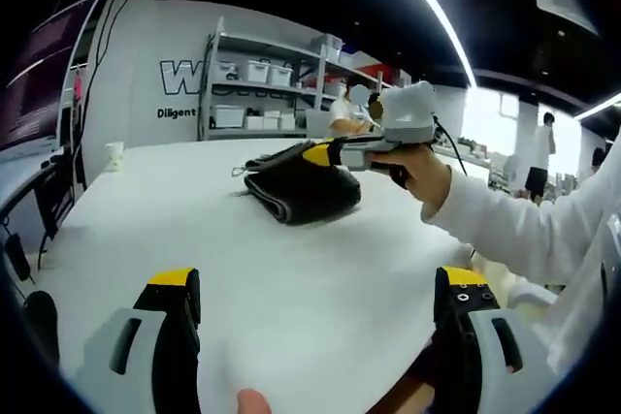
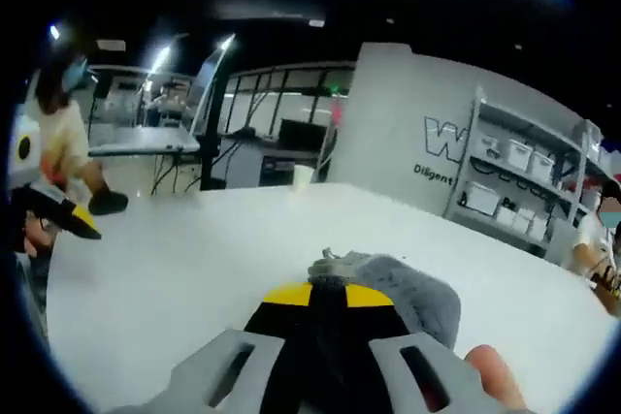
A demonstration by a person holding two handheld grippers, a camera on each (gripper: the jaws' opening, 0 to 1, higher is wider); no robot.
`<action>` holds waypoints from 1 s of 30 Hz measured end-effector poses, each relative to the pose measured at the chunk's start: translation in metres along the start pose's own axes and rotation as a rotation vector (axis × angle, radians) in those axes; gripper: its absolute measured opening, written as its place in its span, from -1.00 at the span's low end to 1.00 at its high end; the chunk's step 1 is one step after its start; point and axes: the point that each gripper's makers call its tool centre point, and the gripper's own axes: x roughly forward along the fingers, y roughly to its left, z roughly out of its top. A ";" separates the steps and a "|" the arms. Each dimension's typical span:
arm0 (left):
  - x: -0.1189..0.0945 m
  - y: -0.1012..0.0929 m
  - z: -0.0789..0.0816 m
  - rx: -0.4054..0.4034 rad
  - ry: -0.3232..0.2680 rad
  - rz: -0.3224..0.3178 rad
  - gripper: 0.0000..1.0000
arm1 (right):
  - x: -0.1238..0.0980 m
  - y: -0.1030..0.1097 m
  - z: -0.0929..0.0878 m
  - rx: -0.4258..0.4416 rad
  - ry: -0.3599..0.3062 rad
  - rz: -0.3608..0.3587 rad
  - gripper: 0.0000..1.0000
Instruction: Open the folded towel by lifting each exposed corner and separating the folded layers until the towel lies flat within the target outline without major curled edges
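Our right gripper [image 2: 325,295], jaws together, pinches the soft, floppy towel [image 1: 301,191] at centre frame; our left gripper [image 1: 315,302] waits, jaws apart.

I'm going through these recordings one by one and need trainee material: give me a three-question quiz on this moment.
1. True or false: the left claw is open above bare table.
2. Which claw is at the folded towel? A) left B) right C) both
3. Fill in: the towel is still ____, not spread flat.

Key: 1 true: its jaws stand wide apart, nothing between them. 2 B: the right claw has its yellow tips together at the towel's edge; whether they pinch fabric cannot be told. 3 folded.
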 end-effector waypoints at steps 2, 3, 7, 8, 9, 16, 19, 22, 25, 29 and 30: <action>0.000 0.000 0.000 0.001 -0.003 0.001 0.99 | -0.002 -0.010 0.005 0.033 -0.020 -0.018 -0.95; 0.000 0.000 0.000 -0.001 -0.003 0.001 0.99 | -0.004 -0.013 0.008 0.044 -0.030 -0.026 -0.95; -0.001 0.001 0.000 0.002 -0.006 0.005 0.99 | -0.009 -0.029 0.013 0.044 -0.049 -0.059 -0.95; -0.001 0.001 0.000 0.001 -0.006 0.005 0.99 | -0.010 -0.032 0.014 0.042 -0.051 -0.068 -0.95; -0.001 0.001 0.000 0.000 -0.007 0.006 0.99 | -0.012 -0.036 0.015 0.042 -0.054 -0.078 -0.95; -0.002 0.001 0.000 0.002 -0.006 0.007 0.99 | -0.023 -0.054 0.017 0.062 -0.073 -0.132 -0.95; -0.002 0.000 0.000 0.000 -0.008 0.006 0.99 | -0.028 -0.061 0.016 0.071 -0.077 -0.152 -0.95; -0.002 0.001 -0.001 0.003 -0.001 0.006 0.99 | -0.033 -0.069 0.016 0.083 -0.084 -0.175 -0.95; -0.002 0.000 -0.001 0.004 -0.001 0.005 0.99 | -0.038 -0.078 0.015 0.096 -0.089 -0.199 -0.95; -0.003 -0.001 -0.001 0.005 0.000 0.005 0.99 | -0.046 -0.091 0.012 0.103 -0.092 -0.243 -0.95; -0.003 -0.001 -0.001 0.005 0.001 0.006 0.99 | -0.048 -0.094 0.012 0.106 -0.092 -0.253 -0.95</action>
